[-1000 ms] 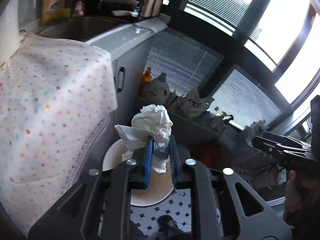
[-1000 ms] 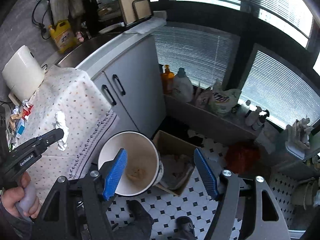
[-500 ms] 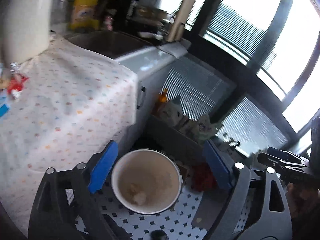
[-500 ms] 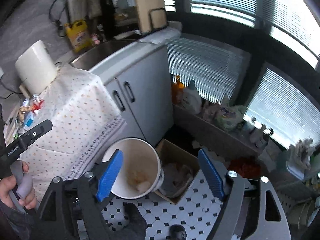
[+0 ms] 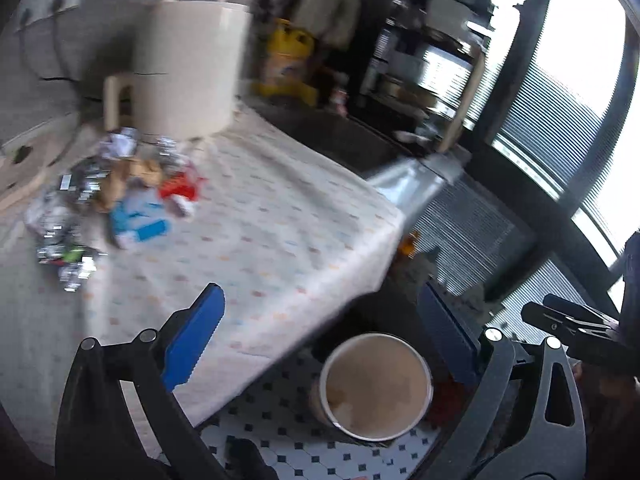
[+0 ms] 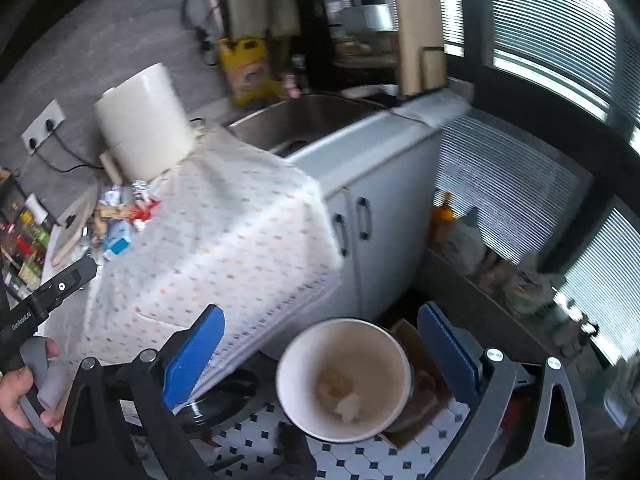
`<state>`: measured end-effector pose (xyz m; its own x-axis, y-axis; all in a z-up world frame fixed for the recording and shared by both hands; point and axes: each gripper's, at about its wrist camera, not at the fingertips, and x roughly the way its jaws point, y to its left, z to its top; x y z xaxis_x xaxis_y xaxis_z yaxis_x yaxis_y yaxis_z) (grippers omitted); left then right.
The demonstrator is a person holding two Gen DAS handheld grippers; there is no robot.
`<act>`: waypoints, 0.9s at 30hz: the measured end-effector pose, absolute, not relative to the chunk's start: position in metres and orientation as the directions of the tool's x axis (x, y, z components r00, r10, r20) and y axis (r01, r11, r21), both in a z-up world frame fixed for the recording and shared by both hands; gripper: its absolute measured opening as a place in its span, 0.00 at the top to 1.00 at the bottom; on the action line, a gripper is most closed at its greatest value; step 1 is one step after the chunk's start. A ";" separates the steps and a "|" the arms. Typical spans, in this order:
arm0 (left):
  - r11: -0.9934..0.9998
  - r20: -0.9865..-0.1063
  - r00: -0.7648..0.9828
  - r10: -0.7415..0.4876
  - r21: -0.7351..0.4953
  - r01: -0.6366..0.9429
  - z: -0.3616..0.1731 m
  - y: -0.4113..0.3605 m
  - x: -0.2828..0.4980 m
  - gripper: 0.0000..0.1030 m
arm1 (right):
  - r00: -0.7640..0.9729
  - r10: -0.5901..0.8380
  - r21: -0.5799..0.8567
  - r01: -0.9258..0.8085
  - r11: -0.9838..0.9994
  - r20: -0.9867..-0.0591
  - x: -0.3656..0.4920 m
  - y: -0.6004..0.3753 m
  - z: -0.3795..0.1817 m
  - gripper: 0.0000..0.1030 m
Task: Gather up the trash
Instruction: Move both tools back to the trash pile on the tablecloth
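A white trash bin stands on the tiled floor beside the table, with crumpled tissue at its bottom. Several wrappers and foil scraps make a trash pile on the dotted tablecloth near a white jug. My left gripper hovers over the table edge and the bin. Its jaws are opening, with nothing between the blue pads. My right gripper hangs above the bin, its jaws also opening, and they hold nothing.
The dotted-cloth table carries a white jug at the back. A sink and a white cabinet stand to the right. A cardboard box sits behind the bin. Bottles line the low window shelf.
The left gripper let go of the white tissue, which now lies in the bin. Both grippers opened wider, rose and swung left toward the table, bringing the trash pile into view.
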<state>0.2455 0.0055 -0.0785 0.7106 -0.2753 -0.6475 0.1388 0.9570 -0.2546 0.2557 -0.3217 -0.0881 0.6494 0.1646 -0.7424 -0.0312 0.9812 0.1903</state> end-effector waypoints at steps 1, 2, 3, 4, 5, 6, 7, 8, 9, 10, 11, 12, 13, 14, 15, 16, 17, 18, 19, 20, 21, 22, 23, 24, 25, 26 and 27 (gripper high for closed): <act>0.961 -0.647 0.718 -0.256 -0.250 0.117 -0.077 0.016 0.245 0.07 | 0.649 0.174 0.192 -0.044 0.980 -0.740 0.259 -0.314 -0.087 0.08; 0.963 -0.647 0.722 -0.243 -0.247 0.103 -0.076 0.024 0.246 0.07 | 0.648 0.186 0.194 -0.060 0.979 -0.739 0.263 -0.305 -0.087 0.08; 0.966 -0.647 0.729 -0.225 -0.245 0.080 -0.074 0.035 0.246 0.07 | 0.647 0.197 0.196 -0.075 0.978 -0.737 0.267 -0.297 -0.086 0.08; 0.968 -0.645 0.735 -0.209 -0.244 0.061 -0.073 0.045 0.245 0.07 | 0.644 0.211 0.198 -0.094 0.976 -0.735 0.273 -0.286 -0.084 0.08; 0.969 -0.644 0.739 -0.198 -0.243 0.048 -0.072 0.052 0.244 0.07 | 0.641 0.224 0.199 -0.112 0.974 -0.734 0.277 -0.277 -0.084 0.08; 0.970 -0.642 0.746 -0.178 -0.241 0.025 -0.070 0.064 0.243 0.07 | 0.639 0.232 0.199 -0.123 0.972 -0.733 0.280 -0.270 -0.083 0.08; 0.971 -0.641 0.750 -0.166 -0.240 0.010 -0.070 0.072 0.242 0.07 | 0.636 0.244 0.200 -0.142 0.969 -0.732 0.284 -0.260 -0.083 0.08; 0.971 -0.640 0.753 -0.156 -0.240 -0.002 -0.070 0.080 0.241 0.07 | 0.634 0.254 0.200 -0.156 0.967 -0.730 0.287 -0.252 -0.083 0.08; 0.971 -0.640 0.755 -0.141 -0.239 -0.021 -0.070 0.089 0.240 0.07 | 0.631 0.267 0.202 -0.174 0.964 -0.729 0.292 -0.242 -0.083 0.08; 0.971 -0.641 0.757 -0.127 -0.237 -0.039 -0.070 0.099 0.239 0.07 | 0.628 0.275 0.204 -0.185 0.961 -0.728 0.294 -0.234 -0.083 0.08; 0.970 -0.642 0.758 -0.117 -0.237 -0.050 -0.070 0.105 0.238 0.07 | 0.624 0.288 0.208 -0.200 0.958 -0.726 0.297 -0.225 -0.083 0.08; 0.970 -0.641 0.760 -0.106 -0.235 -0.063 -0.069 0.114 0.237 0.07 | 0.622 0.294 0.209 -0.208 0.956 -0.726 0.299 -0.219 -0.083 0.08; 0.970 -0.640 0.762 -0.095 -0.231 -0.074 -0.069 0.121 0.235 0.07 | 0.619 0.304 0.211 -0.221 0.952 -0.724 0.302 -0.210 -0.084 0.08; 0.970 -0.640 0.764 -0.082 -0.227 -0.085 -0.068 0.129 0.233 0.07 | 0.616 0.313 0.212 -0.234 0.949 -0.722 0.305 -0.201 -0.084 0.08; 0.970 -0.640 0.765 -0.074 -0.226 -0.094 -0.068 0.135 0.233 0.07 | 0.615 0.320 0.213 -0.242 0.947 -0.721 0.307 -0.195 -0.084 0.08; 0.968 -0.640 0.766 -0.066 -0.226 -0.106 -0.069 0.142 0.232 0.07 | 0.614 0.331 0.218 -0.254 0.942 -0.717 0.310 -0.186 -0.084 0.08; 0.967 -0.641 0.766 -0.058 -0.227 -0.116 -0.069 0.148 0.232 0.07 | 0.613 0.340 0.221 -0.263 0.939 -0.713 0.312 -0.179 -0.083 0.08; 0.966 -0.642 0.765 -0.050 -0.227 -0.127 -0.069 0.154 0.232 0.07 | 0.611 0.347 0.221 -0.275 0.936 -0.711 0.315 -0.171 -0.083 0.08; 0.964 -0.645 0.763 -0.042 -0.227 -0.138 -0.070 0.160 0.232 0.07 | 0.610 0.353 0.220 -0.284 0.933 -0.710 0.317 -0.164 -0.083 0.08; 0.963 -0.646 0.762 -0.038 -0.226 -0.144 -0.071 0.166 0.232 0.07 | 0.609 0.356 0.219 -0.291 0.932 -0.708 0.318 -0.158 -0.082 0.08; 0.963 -0.649 0.760 -0.034 -0.225 -0.149 -0.071 0.171 0.232 0.07 | 0.610 0.361 0.218 -0.299 0.929 -0.706 0.321 -0.150 -0.082 0.08; 0.963 -0.651 0.758 -0.029 -0.222 -0.154 -0.073 0.177 0.233 0.07 | 0.609 0.364 0.218 -0.302 0.928 -0.705 0.323 -0.144 -0.082 0.08; 0.963 -0.654 0.756 -0.027 -0.220 -0.156 -0.074 0.181 0.234 0.07 | 0.607 0.367 0.220 -0.305 0.927 -0.705 0.325 -0.138 -0.082 0.08; 0.963 -0.656 0.754 -0.026 -0.219 -0.158 -0.075 0.186 0.236 0.07 | 0.605 0.370 0.222 -0.308 0.925 -0.705 0.327 -0.131 -0.082 0.08; 0.962 -0.659 0.751 -0.026 -0.220 -0.159 -0.077 0.190 0.238 0.07 | 0.605 0.371 0.221 -0.310 0.925 -0.705 0.329 -0.126 -0.083 0.08; 0.962 -0.666 0.746 -0.026 -0.219 -0.162 -0.080 0.195 0.241 0.07 | 0.604 0.371 0.218 -0.313 0.924 -0.705 0.331 -0.120 -0.083 0.08; 0.963 -0.674 0.738 -0.027 -0.217 -0.163 -0.083 0.197 0.245 0.07 | 0.604 0.371 0.217 -0.314 0.924 -0.706 0.332 -0.116 -0.084 0.08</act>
<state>0.2446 0.1972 -0.0826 0.7383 -0.0265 -0.6740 -0.1632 0.9625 -0.2166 0.3320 -0.1161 -0.0836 0.6038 0.3709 -0.7056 -0.3141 0.9242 0.2171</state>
